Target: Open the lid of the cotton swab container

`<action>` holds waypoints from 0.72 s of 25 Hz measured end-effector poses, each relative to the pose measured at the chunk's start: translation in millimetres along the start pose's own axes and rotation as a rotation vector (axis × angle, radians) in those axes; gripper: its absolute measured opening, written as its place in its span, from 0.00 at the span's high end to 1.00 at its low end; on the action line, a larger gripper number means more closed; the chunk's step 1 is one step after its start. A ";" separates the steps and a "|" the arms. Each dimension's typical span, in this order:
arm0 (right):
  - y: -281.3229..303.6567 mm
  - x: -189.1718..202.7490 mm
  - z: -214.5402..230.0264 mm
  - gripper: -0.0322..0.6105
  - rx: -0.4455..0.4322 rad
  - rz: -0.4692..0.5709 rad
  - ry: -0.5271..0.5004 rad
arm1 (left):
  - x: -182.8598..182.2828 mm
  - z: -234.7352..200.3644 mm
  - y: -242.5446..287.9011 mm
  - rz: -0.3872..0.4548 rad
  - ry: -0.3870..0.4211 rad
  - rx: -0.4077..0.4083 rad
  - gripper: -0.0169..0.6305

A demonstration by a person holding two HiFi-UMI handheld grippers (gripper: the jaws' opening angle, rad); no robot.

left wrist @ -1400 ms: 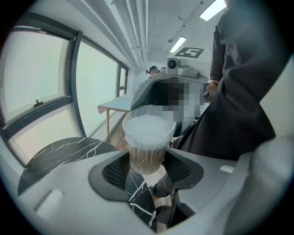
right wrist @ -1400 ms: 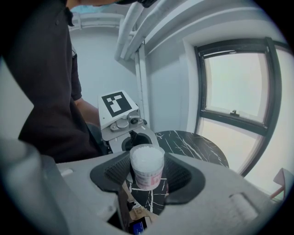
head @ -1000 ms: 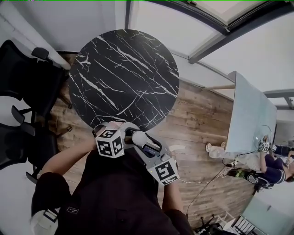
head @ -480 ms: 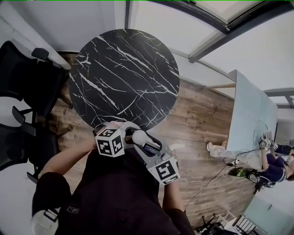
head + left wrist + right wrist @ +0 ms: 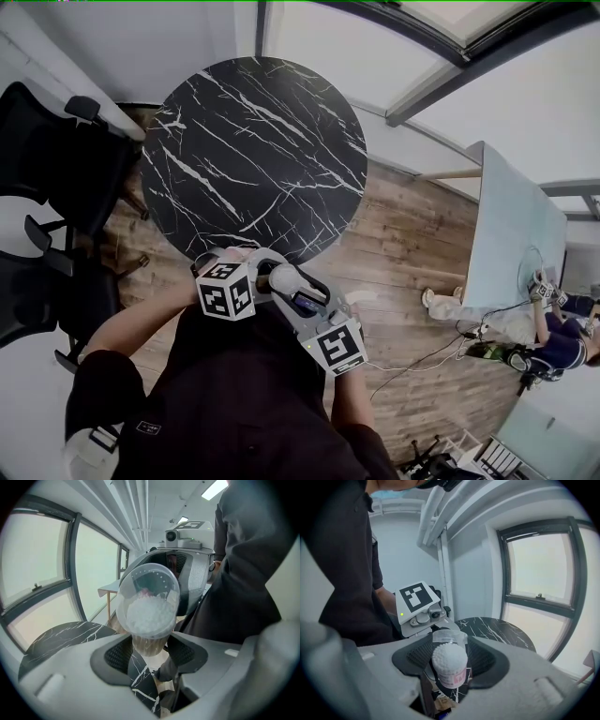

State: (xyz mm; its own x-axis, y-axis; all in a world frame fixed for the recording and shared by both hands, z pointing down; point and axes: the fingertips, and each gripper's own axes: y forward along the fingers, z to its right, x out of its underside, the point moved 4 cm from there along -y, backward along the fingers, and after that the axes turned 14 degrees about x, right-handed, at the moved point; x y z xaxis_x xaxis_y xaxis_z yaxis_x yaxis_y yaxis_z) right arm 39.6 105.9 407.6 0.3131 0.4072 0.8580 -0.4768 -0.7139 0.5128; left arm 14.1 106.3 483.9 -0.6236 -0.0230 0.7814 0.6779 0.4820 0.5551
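The cotton swab container (image 5: 451, 667) is a small tube with a pink label and white swab heads facing the camera. My right gripper (image 5: 450, 660) is shut on its body. My left gripper (image 5: 149, 651) is shut on the clear round plastic lid (image 5: 148, 604); white swab heads show through it. Whether the lid still sits on the body I cannot tell. In the head view the left gripper (image 5: 255, 272) and the right gripper (image 5: 298, 298) meet close to the person's chest, with the white container (image 5: 281, 279) between them, just off the near edge of the table.
A round black marble table (image 5: 253, 150) stands just ahead. Black office chairs (image 5: 56, 169) stand at the left. Wooden floor (image 5: 403, 244) runs to the right, to a pale table (image 5: 511, 234) where another person (image 5: 553, 347) sits. Cables lie on the floor there.
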 end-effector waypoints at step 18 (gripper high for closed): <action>0.3 -4.0 -5.1 0.59 -0.001 -0.002 0.015 | -0.9 7.6 6.7 -0.036 0.027 0.005 0.60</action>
State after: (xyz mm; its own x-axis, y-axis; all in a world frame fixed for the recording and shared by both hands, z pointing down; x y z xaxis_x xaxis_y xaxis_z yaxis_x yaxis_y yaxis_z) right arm 34.0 107.0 404.4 0.3021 0.4169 0.8573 -0.4770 -0.7125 0.5146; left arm 16.2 116.3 484.7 -0.6367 -0.0639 0.7685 0.6533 0.4847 0.5816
